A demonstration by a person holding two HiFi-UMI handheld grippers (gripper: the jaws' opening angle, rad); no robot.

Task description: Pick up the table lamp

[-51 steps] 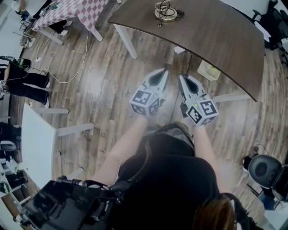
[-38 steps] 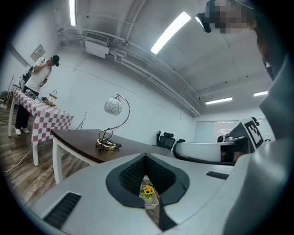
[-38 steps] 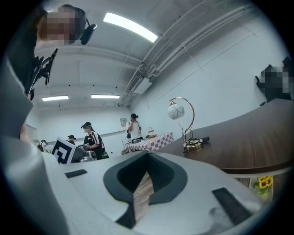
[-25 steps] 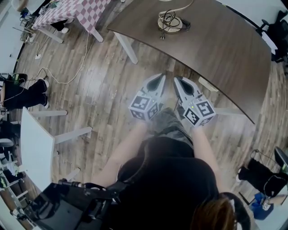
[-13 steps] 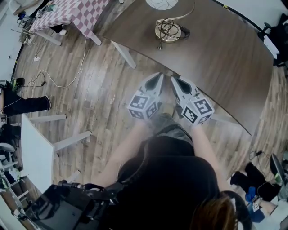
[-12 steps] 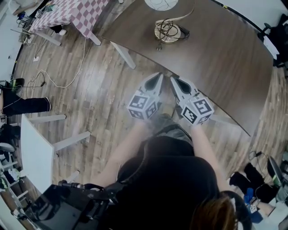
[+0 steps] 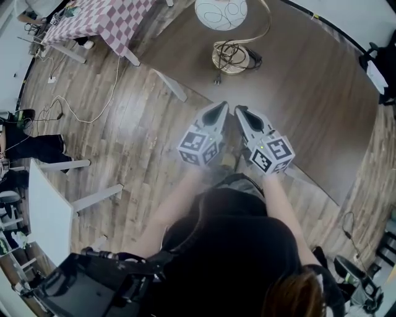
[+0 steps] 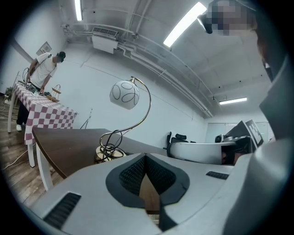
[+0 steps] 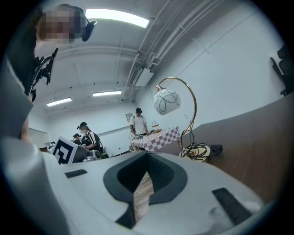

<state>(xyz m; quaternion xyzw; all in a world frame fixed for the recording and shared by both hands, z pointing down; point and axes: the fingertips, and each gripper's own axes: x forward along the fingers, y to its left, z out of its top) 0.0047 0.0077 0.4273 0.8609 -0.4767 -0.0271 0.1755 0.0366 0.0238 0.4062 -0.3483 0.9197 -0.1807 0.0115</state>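
Currently the left gripper (image 7: 221,106) and right gripper (image 7: 238,110) are hovering pressed together, empty, over the table's (image 7: 309,86) near edge, the table lamp (image 7: 230,59) standing toward its left end, probably top-heavy, its globe (image 7: 221,12) fragile, best pinched on the stiff stem (image 8: 149,102).

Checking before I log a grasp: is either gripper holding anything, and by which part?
Nothing is held. The left gripper and right gripper are both shut and empty; the lamp stands untouched on the table.
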